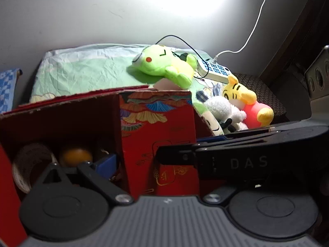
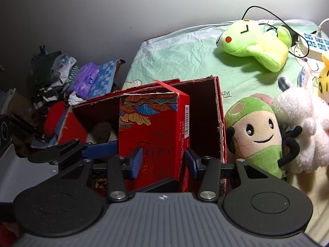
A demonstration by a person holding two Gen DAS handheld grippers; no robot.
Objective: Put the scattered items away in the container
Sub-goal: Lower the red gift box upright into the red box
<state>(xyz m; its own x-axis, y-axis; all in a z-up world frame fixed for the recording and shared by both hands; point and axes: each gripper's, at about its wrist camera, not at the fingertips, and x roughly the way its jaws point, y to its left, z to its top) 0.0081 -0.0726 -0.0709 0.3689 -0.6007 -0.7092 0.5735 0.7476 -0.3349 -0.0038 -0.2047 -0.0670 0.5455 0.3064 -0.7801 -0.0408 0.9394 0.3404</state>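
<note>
Right gripper (image 2: 163, 162) has its blue pads clamped on both sides of the tall red box (image 2: 153, 135), about half open. The box stands upright in the open red carton (image 2: 221, 123), roughly dead centre in the right wrist view. So the box looks basically delivered, just not let go.

Left gripper (image 1: 131, 160) is wide open with nothing between the fingers. One blue pad (image 1: 107, 163) reaches down into the carton at 9 o'clock of the box, the other finger sits outside it, across the front face.

My take on finishing this step: lower the box till it bottoms out, keep it vertical, open the right jaws slowly, and pull straight up so the pads don't drag it back out. There's an orange ball (image 1: 75, 156) and some pale round thing already down in there, so watch for the box landing on those and tipping.

Still out on the green sheet (image 2: 185, 61): green plush (image 2: 253, 43) at 1 o'clock, mushroom plush (image 2: 255, 131) just beside the carton wall at 3 o'clock, white plush (image 2: 298, 127) touching it.

Readable writing: "DAS" on the black gripper body in the left wrist view. The box has a barcode strip and gold characters I can't make out.
</note>
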